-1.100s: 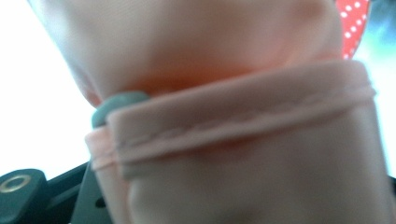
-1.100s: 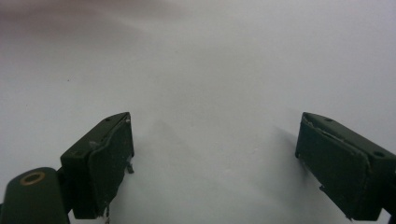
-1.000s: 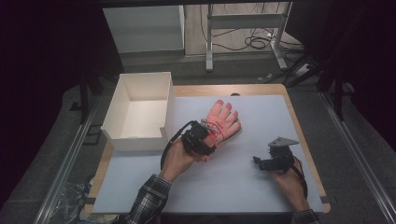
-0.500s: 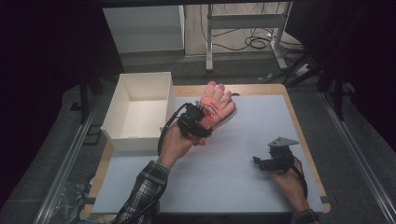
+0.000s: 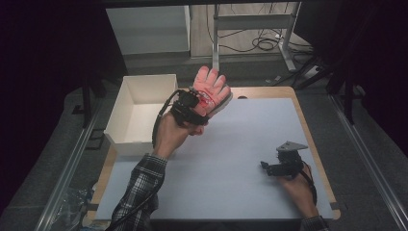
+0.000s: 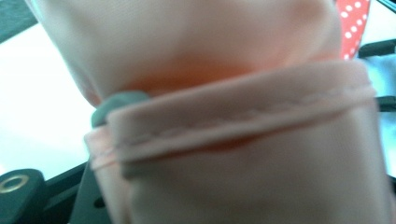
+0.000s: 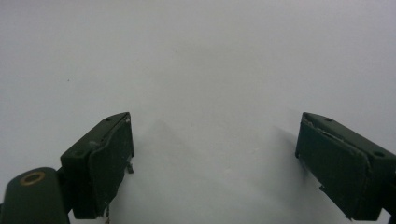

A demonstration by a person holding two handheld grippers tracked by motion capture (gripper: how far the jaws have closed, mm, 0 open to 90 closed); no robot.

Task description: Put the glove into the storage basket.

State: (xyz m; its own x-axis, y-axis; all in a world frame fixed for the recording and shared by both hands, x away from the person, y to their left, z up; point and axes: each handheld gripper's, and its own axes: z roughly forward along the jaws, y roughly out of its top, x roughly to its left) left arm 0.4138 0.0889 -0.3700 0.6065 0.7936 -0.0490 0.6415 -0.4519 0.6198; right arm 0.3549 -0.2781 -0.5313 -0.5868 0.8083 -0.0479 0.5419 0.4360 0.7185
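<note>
While the right gripper (image 5: 270,167) rests near the table's (image 5: 240,159) front-right corner, jaws spread wide over bare white surface w/ nothing between them, the work sits with the left gripper (image 5: 201,102), farther off. Its jaws are clamped on the cuff of a pink glove (image 5: 211,89), held up off the table just right of the white box (image 5: 139,110). Glove fingers point up and away from the gripper (cuff hem crosses the left gripper view, blurred). Likely next: carry it over the box. Best to keep the pinch firm, clear the box wall, then lower before letting go.
</note>
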